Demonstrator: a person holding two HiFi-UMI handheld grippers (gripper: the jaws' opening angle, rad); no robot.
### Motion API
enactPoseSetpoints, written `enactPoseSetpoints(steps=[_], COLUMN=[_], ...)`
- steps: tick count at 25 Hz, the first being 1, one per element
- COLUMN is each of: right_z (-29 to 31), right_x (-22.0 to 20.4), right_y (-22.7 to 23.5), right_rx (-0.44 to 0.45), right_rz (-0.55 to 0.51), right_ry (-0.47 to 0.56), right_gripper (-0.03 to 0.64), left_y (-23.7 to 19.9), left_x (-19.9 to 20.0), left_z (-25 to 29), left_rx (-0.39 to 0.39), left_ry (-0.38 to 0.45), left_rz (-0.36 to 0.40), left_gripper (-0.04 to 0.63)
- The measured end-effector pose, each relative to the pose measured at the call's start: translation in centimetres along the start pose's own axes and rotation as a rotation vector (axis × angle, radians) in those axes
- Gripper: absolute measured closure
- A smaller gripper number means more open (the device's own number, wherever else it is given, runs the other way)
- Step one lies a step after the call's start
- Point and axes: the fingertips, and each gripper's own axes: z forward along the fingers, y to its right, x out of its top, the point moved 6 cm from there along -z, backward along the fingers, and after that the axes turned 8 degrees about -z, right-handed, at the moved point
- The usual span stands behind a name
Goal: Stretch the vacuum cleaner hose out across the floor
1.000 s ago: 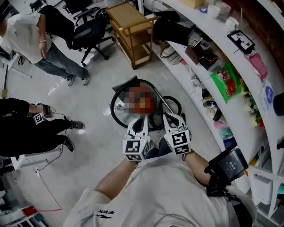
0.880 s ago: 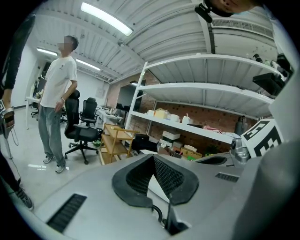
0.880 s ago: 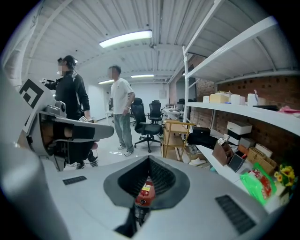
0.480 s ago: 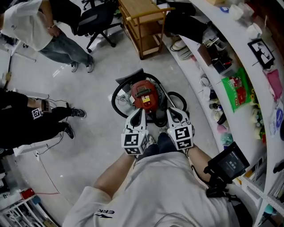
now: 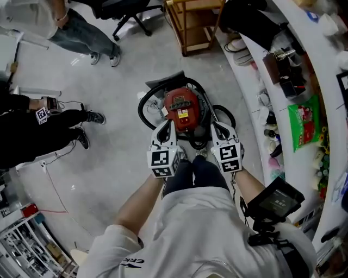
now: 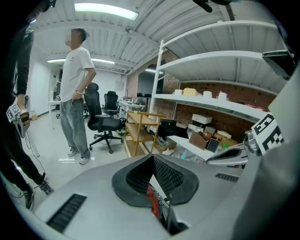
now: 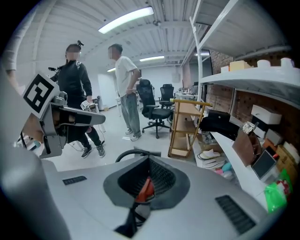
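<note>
A red vacuum cleaner point(image 5: 182, 110) sits on the floor just ahead of me, with its black hose point(image 5: 144, 108) coiled in loops around it. In the head view my left gripper point(image 5: 166, 130) and right gripper point(image 5: 219, 130) are held side by side above the vacuum's near end, one on each flank. Both are shut and hold nothing. In the left gripper view the shut pads point(image 6: 152, 164) meet, and a sliver of red vacuum point(image 6: 151, 200) shows below them. The right gripper view shows the same shut pads point(image 7: 149, 165), a bit of red point(image 7: 146, 187) and an arc of hose point(image 7: 125, 153).
A wooden shelf cart point(image 5: 196, 21) and an office chair point(image 5: 128, 6) stand beyond the vacuum. One person stands at top left point(image 5: 87, 27), another in black at the left point(image 5: 32, 130). A curved white shelf unit point(image 5: 283, 117) with clutter runs along the right. A thin cable point(image 5: 54, 190) lies on the floor.
The view has moved forward: the vacuum sits closer under the grippers and the cart and people have slid up the frame. Both grippers stay shut, side by side.
</note>
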Motion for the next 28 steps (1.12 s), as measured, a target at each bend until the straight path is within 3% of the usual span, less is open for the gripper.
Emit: enactPoseSetpoints(steps=[11, 28], right_z=[10.0, 25.3], right_x=[-3.3, -9.8], right_y=[2.8, 4.1], right_rx=[0.035, 0.048], right_rz=[-0.023, -0.099], right_ry=[-0.094, -0.187], right_gripper=[0.620, 0.620], left_y=[-5.9, -19.5], left_x=[-3.6, -11.6], left_z=[7.9, 20.2], left_rx=[0.048, 0.111], left_ry=[-0.099, -0.188], left_rz=[0.028, 0.115], left_gripper=[0.594, 0.592])
